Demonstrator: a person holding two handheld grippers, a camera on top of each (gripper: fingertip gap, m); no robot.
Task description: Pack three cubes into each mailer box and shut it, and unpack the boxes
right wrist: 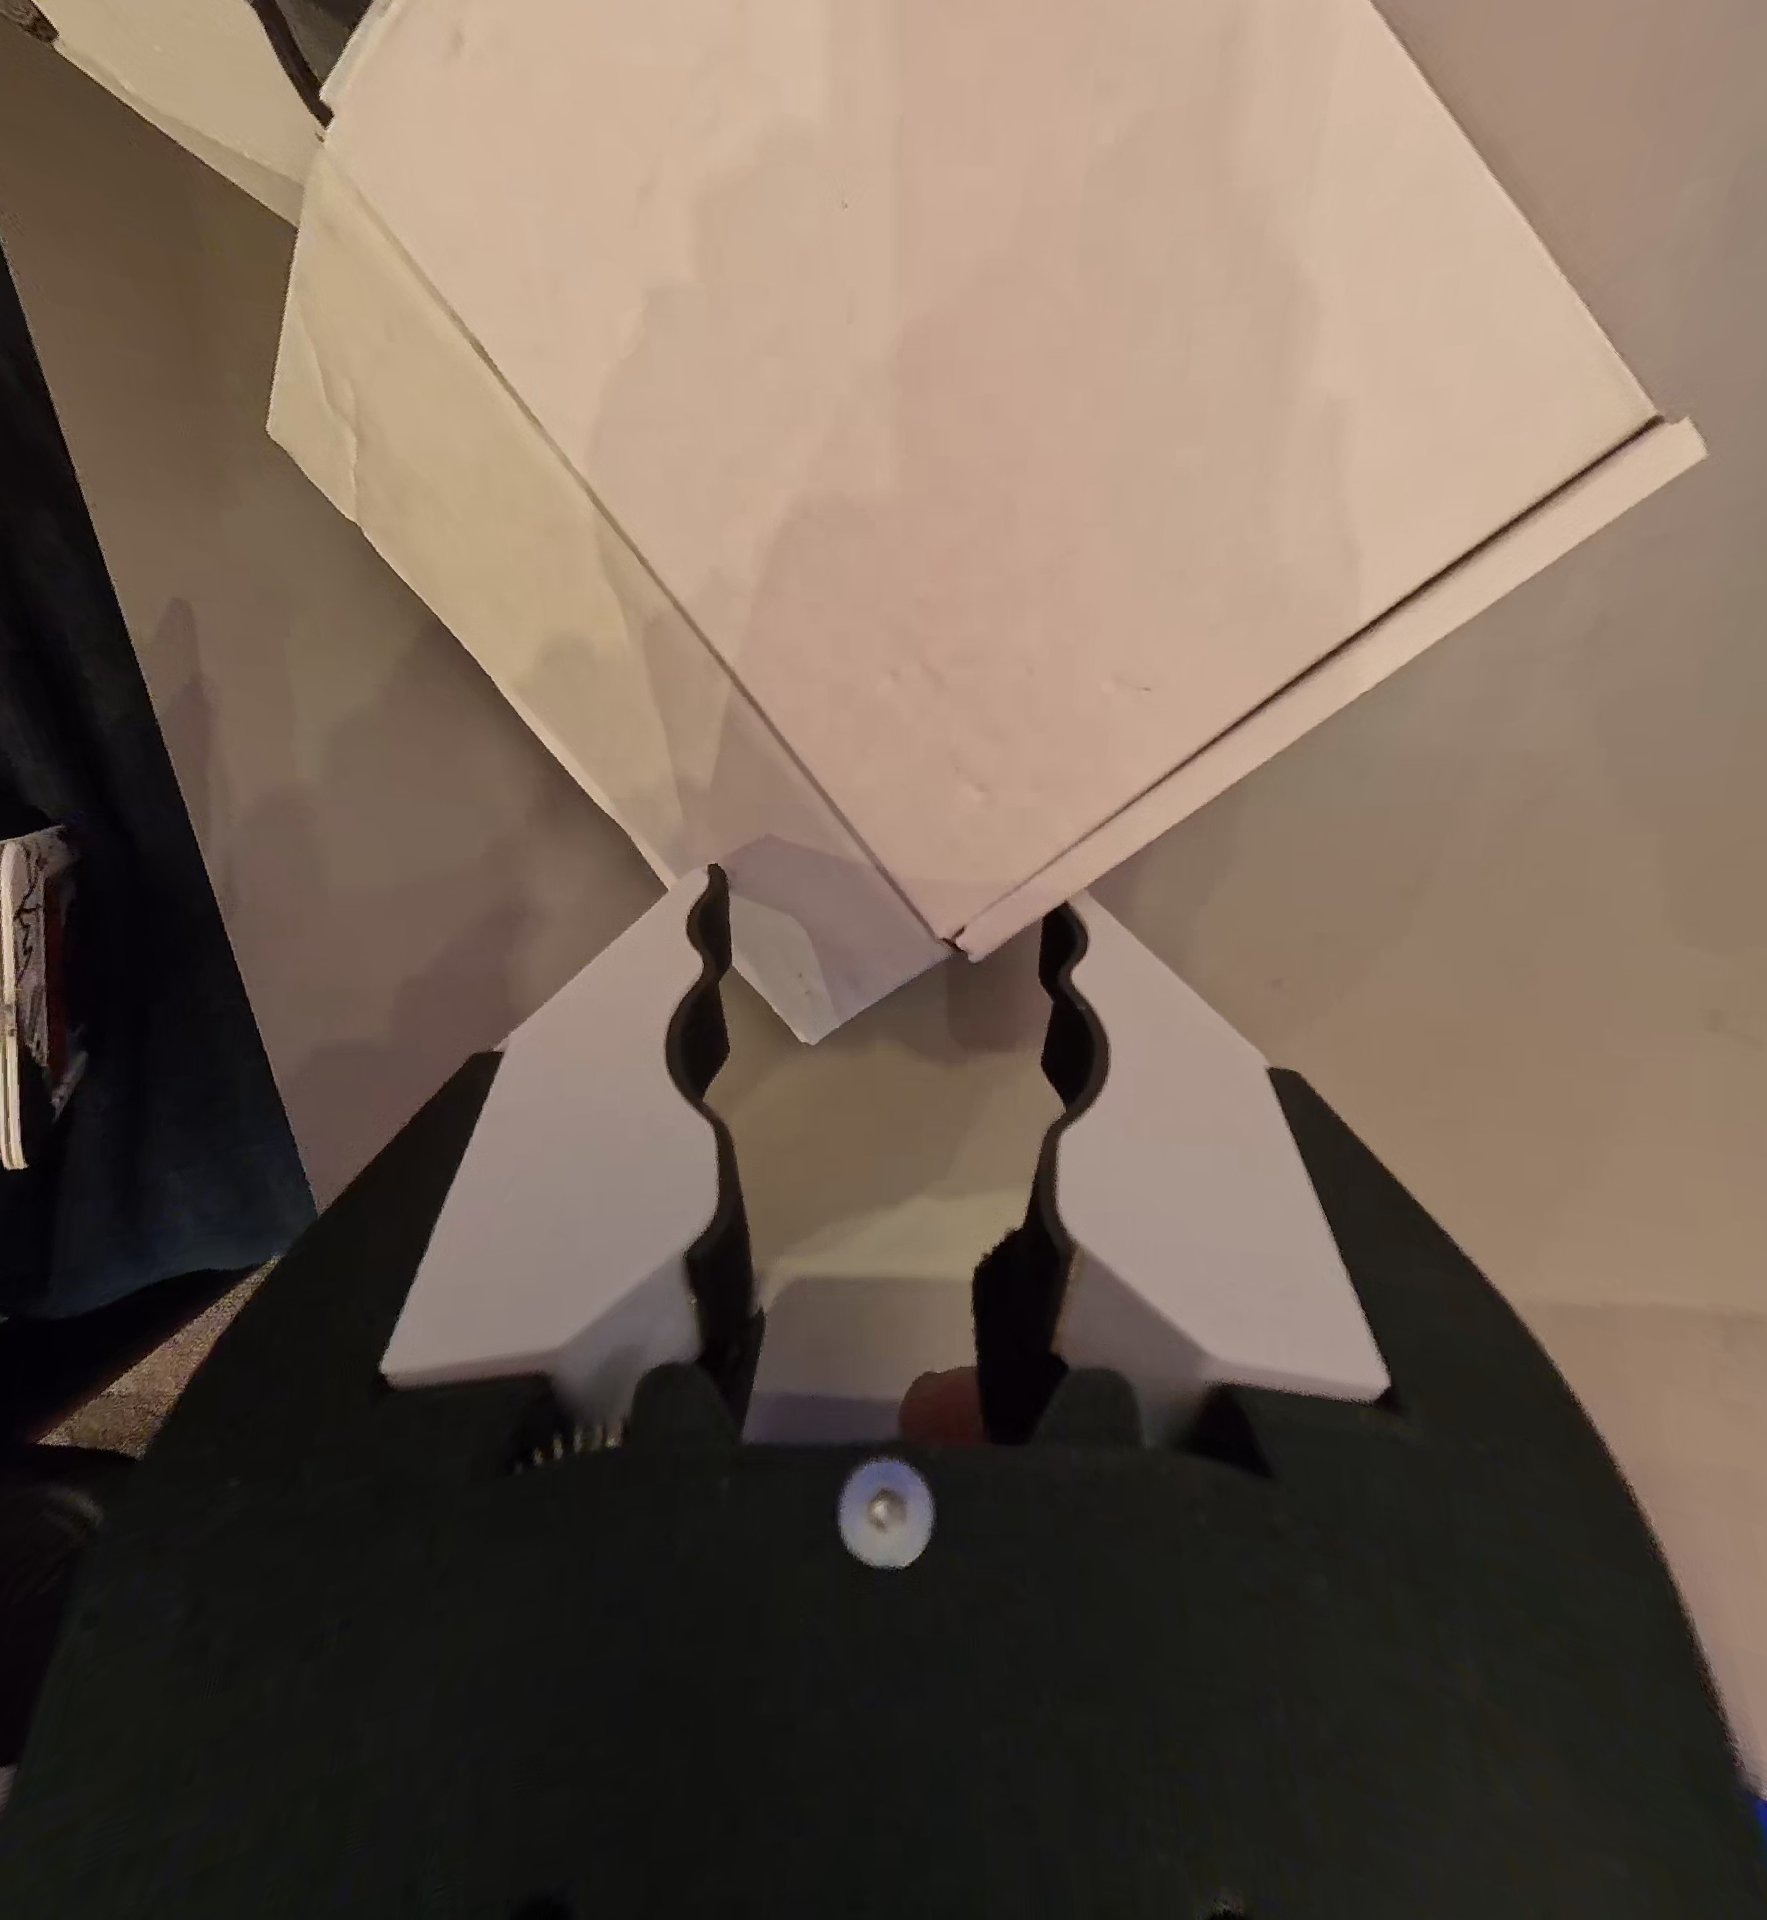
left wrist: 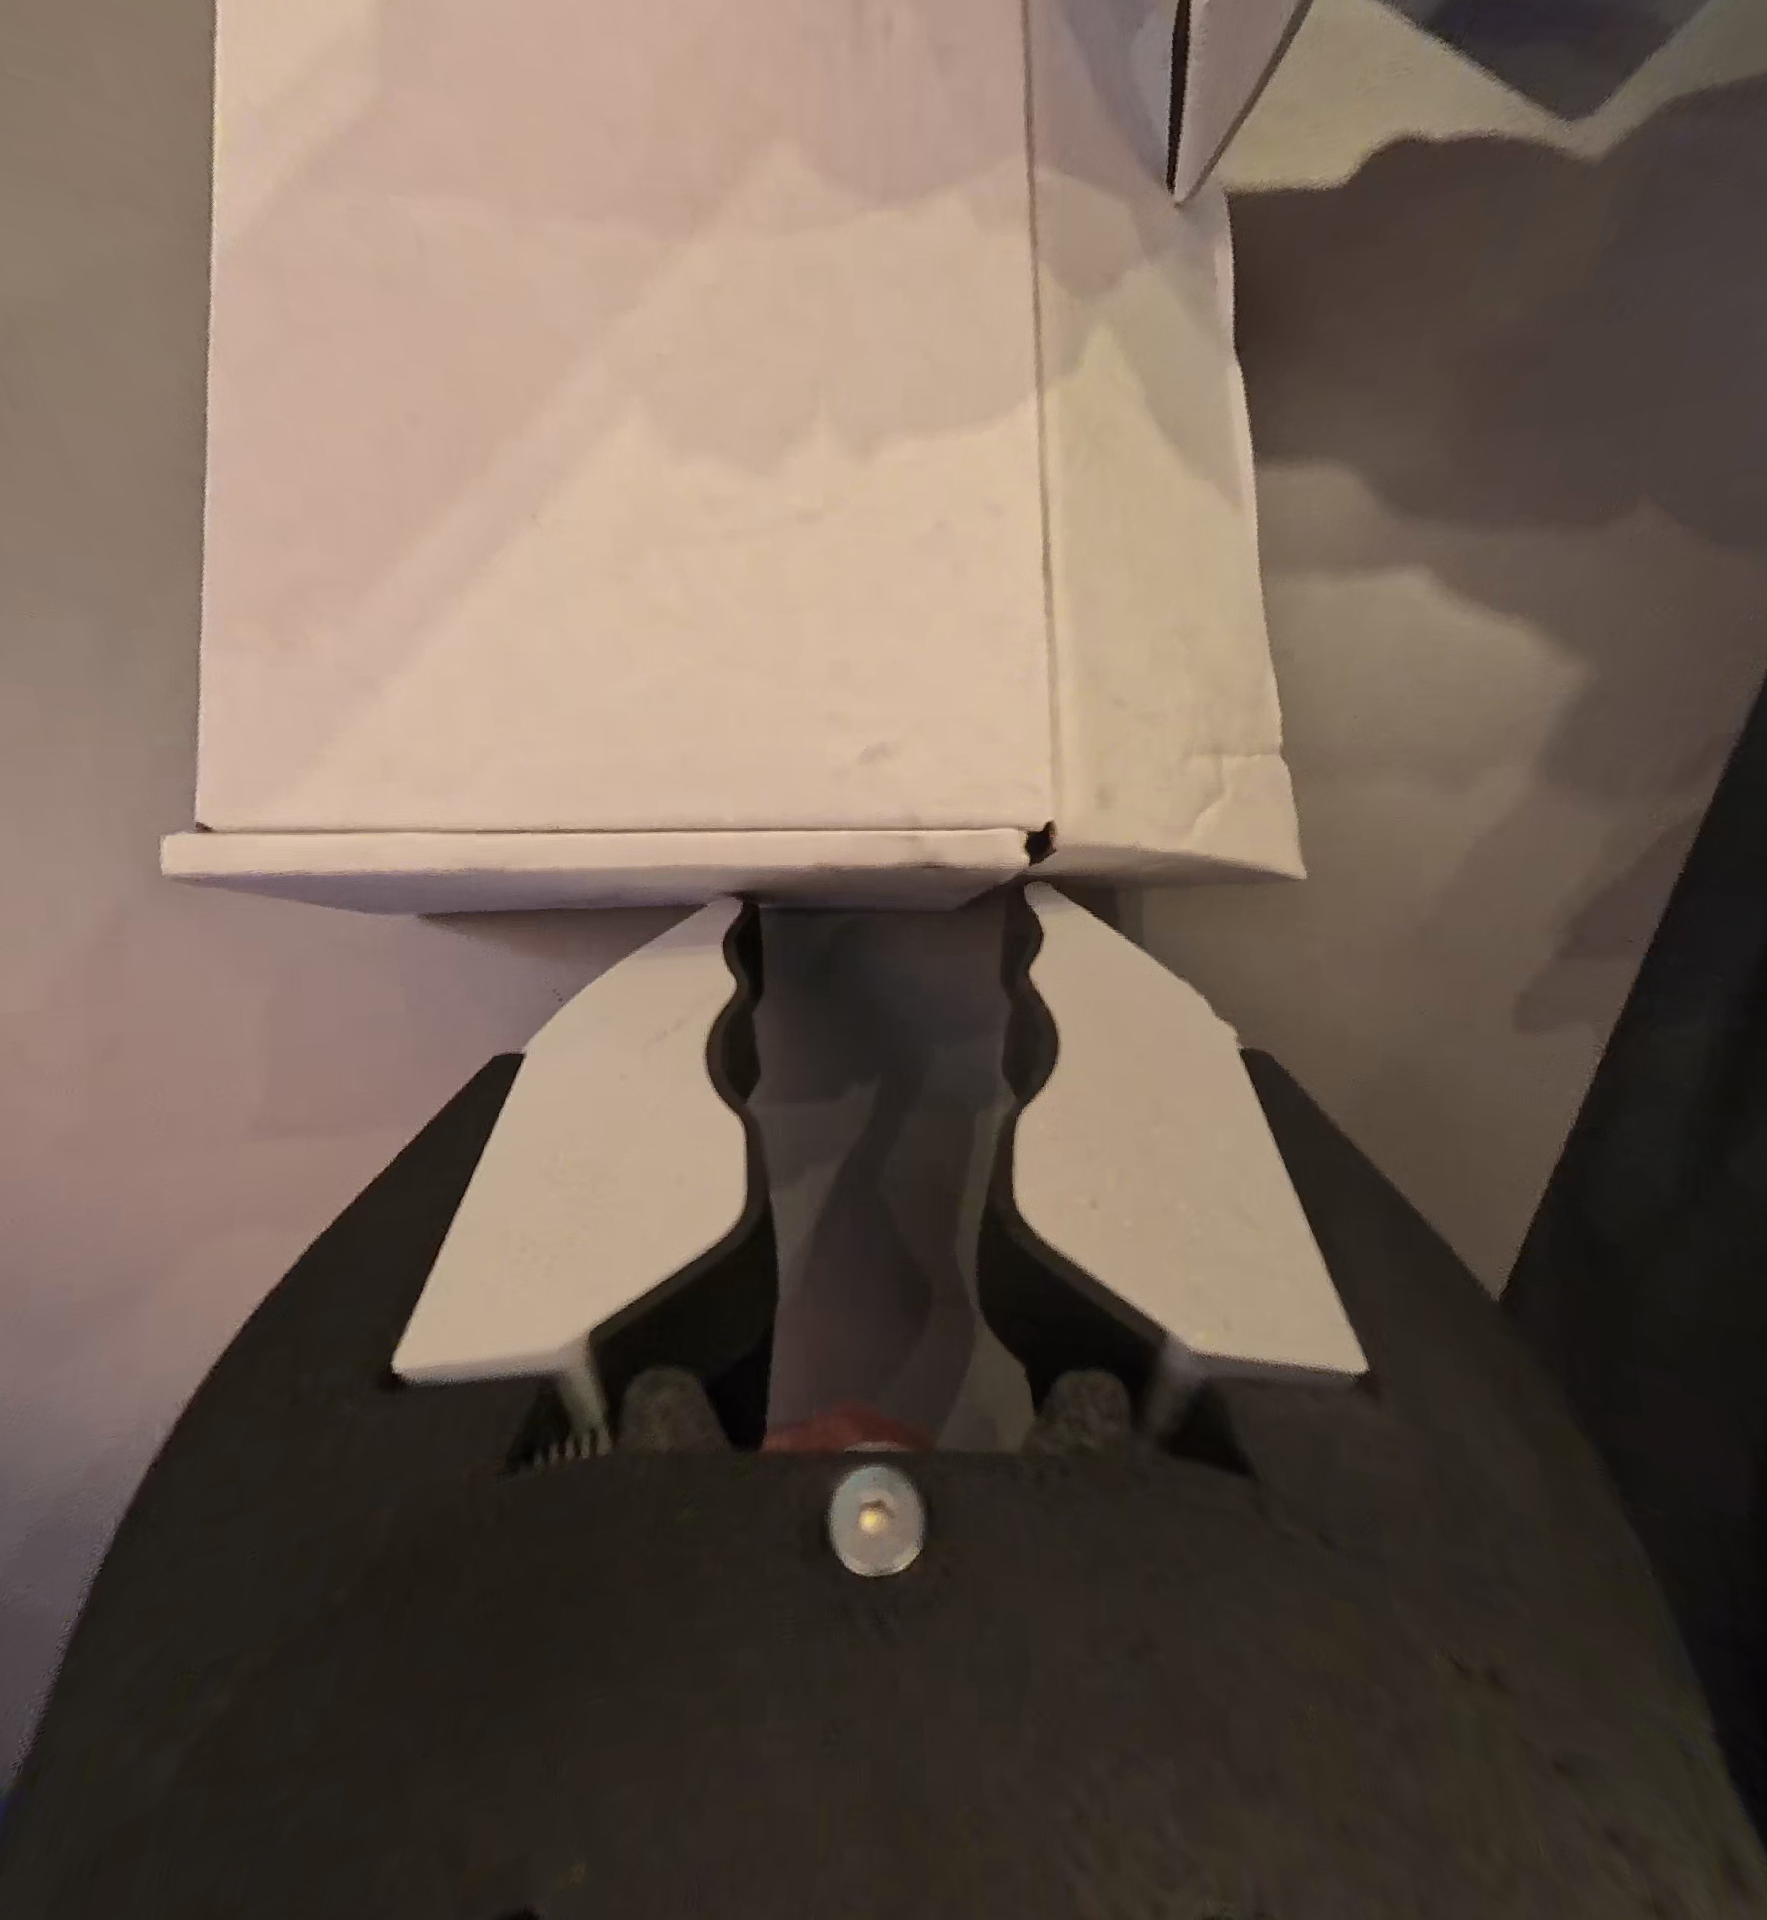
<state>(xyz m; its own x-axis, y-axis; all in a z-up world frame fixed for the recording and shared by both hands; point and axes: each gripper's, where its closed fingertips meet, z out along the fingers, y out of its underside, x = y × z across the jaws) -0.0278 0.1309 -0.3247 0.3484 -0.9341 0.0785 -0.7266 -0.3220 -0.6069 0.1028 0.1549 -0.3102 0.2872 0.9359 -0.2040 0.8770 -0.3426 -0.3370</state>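
Both wrist views are showing a white cardboard mailer box lying on the pale tabletop with its lid folded down flat; whether the two views are showing the same box cannot be told. No cubes are visible anywhere, so whether three are sitting inside cannot be told.

In the left wrist view, the left gripper is facing the near end of the box, where the lid's front lip is overhanging slightly. Its fingers are standing spread, with the tips right at that lip and nothing pinched between them. At the top right of this view a raised white flap is showing, seemingly part of another box standing open beyond the first.

In the right wrist view, the box is lying turned diagonally, and one corner is poking into the gap of the right gripper. Its fingers are also standing spread, framing that corner without closing on it. A second white cardboard piece is peeking in at the top left corner.

Judging from this, at least one box is looking shut, while the open flap is suggesting another box is not yet closed. Whether the grippers are finishing a closure or starting to unpack cannot be settled here.
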